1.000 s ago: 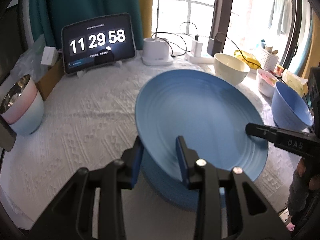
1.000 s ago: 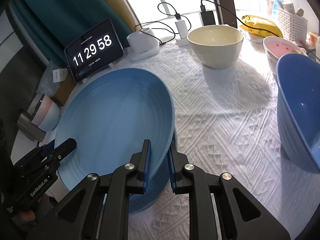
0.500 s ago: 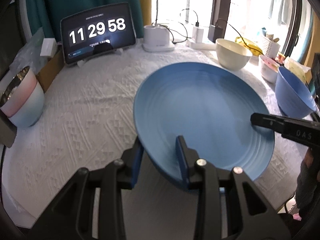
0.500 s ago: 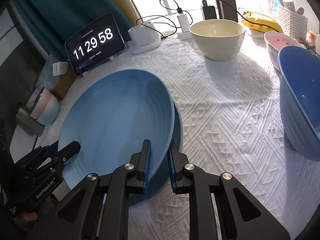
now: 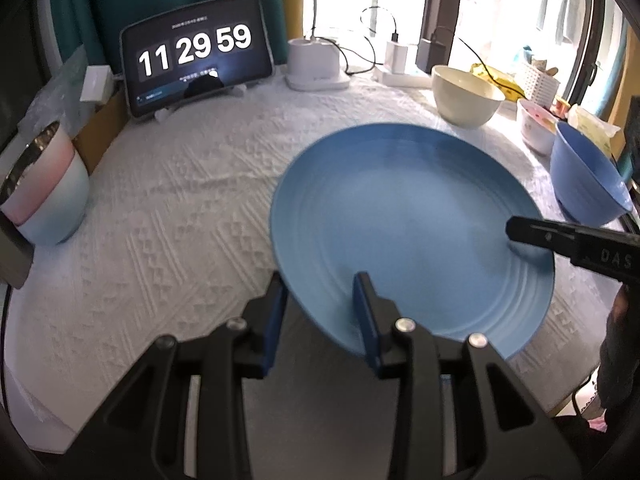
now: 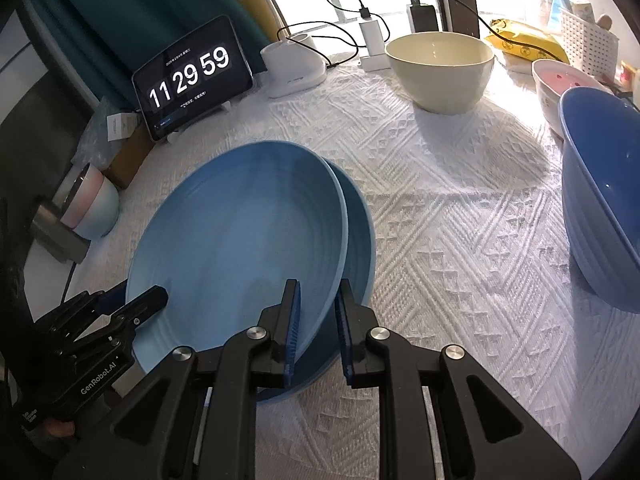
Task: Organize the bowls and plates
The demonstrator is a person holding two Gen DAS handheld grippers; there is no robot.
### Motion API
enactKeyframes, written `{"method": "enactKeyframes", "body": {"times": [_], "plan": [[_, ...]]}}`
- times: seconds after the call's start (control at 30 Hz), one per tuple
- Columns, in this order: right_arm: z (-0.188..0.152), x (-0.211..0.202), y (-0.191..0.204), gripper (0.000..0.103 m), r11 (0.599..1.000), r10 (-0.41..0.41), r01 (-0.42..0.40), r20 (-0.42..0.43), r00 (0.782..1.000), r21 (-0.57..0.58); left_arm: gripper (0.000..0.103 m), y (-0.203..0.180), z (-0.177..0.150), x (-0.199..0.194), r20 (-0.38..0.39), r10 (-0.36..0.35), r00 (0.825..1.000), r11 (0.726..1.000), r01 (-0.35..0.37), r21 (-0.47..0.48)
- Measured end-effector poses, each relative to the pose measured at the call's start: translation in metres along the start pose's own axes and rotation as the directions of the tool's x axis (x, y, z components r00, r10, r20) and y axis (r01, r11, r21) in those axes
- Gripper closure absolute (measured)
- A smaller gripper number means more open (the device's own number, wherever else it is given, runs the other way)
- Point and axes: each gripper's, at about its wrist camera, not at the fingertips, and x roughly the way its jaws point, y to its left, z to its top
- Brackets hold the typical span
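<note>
A large blue plate (image 5: 412, 232) hangs tilted just above the white tablecloth, held at both sides. My left gripper (image 5: 320, 312) is shut on its near rim, one pad under the plate and one on top. My right gripper (image 6: 318, 320) is shut on the opposite rim of the same plate (image 6: 240, 240). Directly beneath it a second blue plate (image 6: 360, 240) lies on the cloth, its right edge showing. In the right wrist view my left gripper (image 6: 136, 300) clamps the rim at lower left. One right-gripper finger (image 5: 528, 232) rests on the plate in the left wrist view.
A cream bowl (image 6: 440, 68), a pink-and-white bowl (image 6: 560, 80) and a big blue bowl (image 6: 600, 200) stand along the right. Two stacked pale bowls (image 5: 44, 196) sit at the left edge. A tablet clock (image 5: 196, 56) and white charger dock (image 5: 316, 66) line the back.
The held plate has settled flatter over the lower plate, whose right rim shows more in the right wrist view. Both grips are unchanged.
</note>
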Motion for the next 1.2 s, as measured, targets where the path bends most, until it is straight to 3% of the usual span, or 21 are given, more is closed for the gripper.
{"method": "enactKeyframes", "body": {"times": [0.4, 0.57, 0.63, 0.7, 0.9, 1.0, 1.2], "plan": [[0.002, -0.003, 0.001, 0.082, 1.0, -0.012, 0.012, -0.009, 1.0, -0.013, 0.058, 0.016, 0.007, -0.007, 0.036, 0.031, 0.999, 0.999, -0.03, -0.041], [0.003, -0.012, 0.01, 0.069, 0.997, -0.041, 0.042, 0.007, 0.999, -0.063, 0.058, 0.024, 0.007, 0.004, 0.014, 0.039, 0.999, 0.998, -0.038, -0.058], [0.003, -0.017, 0.012, 0.052, 0.993, -0.082, 0.084, 0.026, 0.996, -0.083, 0.058, 0.025, 0.007, 0.008, 0.006, 0.032, 0.999, 0.998, -0.031, -0.059], [0.004, -0.021, 0.011, 0.049, 0.99, -0.107, 0.111, 0.048, 0.993, -0.09, 0.058, 0.024, 0.007, 0.01, 0.001, 0.022, 1.0, 0.998, -0.022, -0.061], [0.003, 0.001, -0.008, 0.049, 0.995, -0.099, 0.099, 0.002, 0.995, -0.03, 0.058, 0.018, 0.008, 0.019, -0.028, -0.052, 0.998, 0.997, 0.05, -0.065], [0.001, 0.015, -0.013, 0.065, 1.0, -0.013, 0.014, -0.024, 1.0, 0.015, 0.058, 0.015, 0.007, 0.03, -0.053, -0.05, 0.997, 0.997, 0.047, -0.059], [0.011, 0.027, -0.005, 0.066, 0.999, -0.013, 0.013, 0.003, 1.0, 0.034, 0.058, 0.015, 0.017, 0.041, -0.047, -0.055, 0.997, 0.997, 0.053, -0.057]]}}
